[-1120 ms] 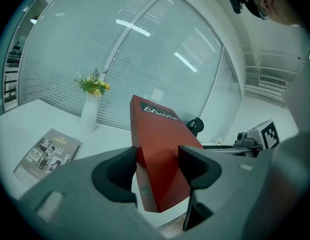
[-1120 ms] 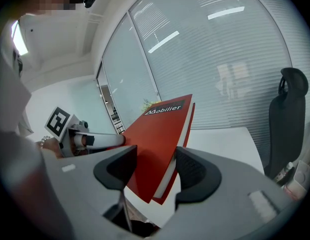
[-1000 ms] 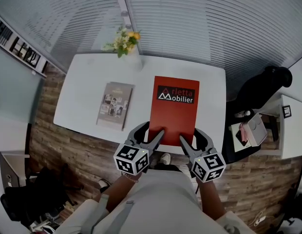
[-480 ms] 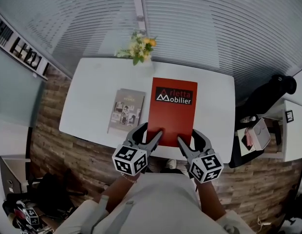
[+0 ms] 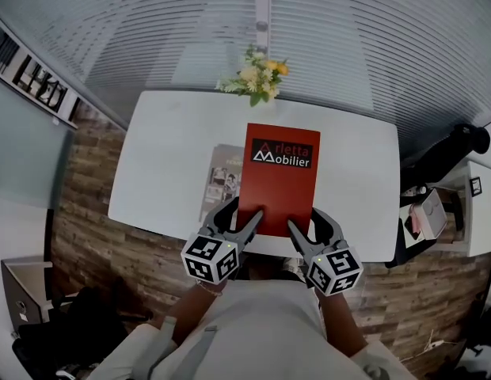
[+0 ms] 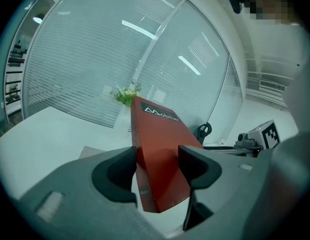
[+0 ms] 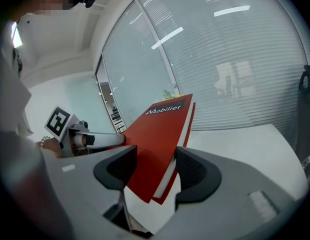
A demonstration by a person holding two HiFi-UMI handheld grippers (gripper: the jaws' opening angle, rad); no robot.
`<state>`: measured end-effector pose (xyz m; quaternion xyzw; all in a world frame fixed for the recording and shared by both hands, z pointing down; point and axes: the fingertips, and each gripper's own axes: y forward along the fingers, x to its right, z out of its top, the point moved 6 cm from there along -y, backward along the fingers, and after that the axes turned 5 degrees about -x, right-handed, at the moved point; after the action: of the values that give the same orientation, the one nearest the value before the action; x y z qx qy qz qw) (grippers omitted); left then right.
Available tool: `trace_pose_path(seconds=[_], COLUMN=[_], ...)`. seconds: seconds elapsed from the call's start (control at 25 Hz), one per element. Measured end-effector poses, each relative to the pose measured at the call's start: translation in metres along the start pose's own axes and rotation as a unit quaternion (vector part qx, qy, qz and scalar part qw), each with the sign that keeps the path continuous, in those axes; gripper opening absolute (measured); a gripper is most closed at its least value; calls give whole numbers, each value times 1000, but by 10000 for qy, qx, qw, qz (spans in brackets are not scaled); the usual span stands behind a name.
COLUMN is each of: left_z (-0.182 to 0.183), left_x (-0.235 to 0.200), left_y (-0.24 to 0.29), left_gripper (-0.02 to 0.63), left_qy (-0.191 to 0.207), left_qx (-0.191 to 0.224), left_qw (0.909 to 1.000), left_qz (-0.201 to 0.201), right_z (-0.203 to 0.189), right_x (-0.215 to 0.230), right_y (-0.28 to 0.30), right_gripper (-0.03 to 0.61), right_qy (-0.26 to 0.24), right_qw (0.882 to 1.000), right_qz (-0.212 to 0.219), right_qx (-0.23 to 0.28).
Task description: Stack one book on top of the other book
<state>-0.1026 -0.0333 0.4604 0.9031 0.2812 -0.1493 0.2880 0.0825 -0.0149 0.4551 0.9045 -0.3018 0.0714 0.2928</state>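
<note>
Fingers [image 6: 197,166] of the left gripper [image 5: 244,217] and right gripper [image 5: 307,223] are clenched on the near edge of the red book [image 5: 281,184], held above the white table [image 5: 356,180]; the grey book [image 5: 220,182] lies leftward, partly beneath it, long axes parallel, nearer the left gripper.

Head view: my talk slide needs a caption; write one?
The left gripper and right gripper hold a red book lifted partly over a grey book on a white table.
</note>
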Motion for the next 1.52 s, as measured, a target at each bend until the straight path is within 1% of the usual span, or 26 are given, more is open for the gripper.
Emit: trace_pose_path(seconds=[0.2, 0.36, 0.6, 0.76, 1.04, 1.52], left_z=[7, 8, 13, 13, 13, 10], left_x=[-39, -69, -91, -111, -130, -134], left_y=[-32, -56, -74, -88, -93, -90], left_gripper=[267, 268, 267, 268, 268, 267], left_qy=[110, -55, -77, -106, -86, -50], left_qx=[73, 139, 213, 166, 80, 75], left_qw=[9999, 9998, 9997, 9998, 9999, 9997], left_qz=[77, 107, 80, -12, -126, -205], right_z=[-1, 3, 8, 6, 2, 0], right_x=[-41, -72, -97, -119, -133, -132], right_y=[29, 51, 66, 78, 91, 93], right_gripper=[242, 241, 241, 241, 241, 241], right_qy=[121, -16, -101, -51, 35, -66], right_qw=[9999, 9999, 9999, 9999, 9998, 9997], right_qz=[74, 104, 66, -30, -150, -193], right_qx=[49, 75, 108, 124, 136, 139])
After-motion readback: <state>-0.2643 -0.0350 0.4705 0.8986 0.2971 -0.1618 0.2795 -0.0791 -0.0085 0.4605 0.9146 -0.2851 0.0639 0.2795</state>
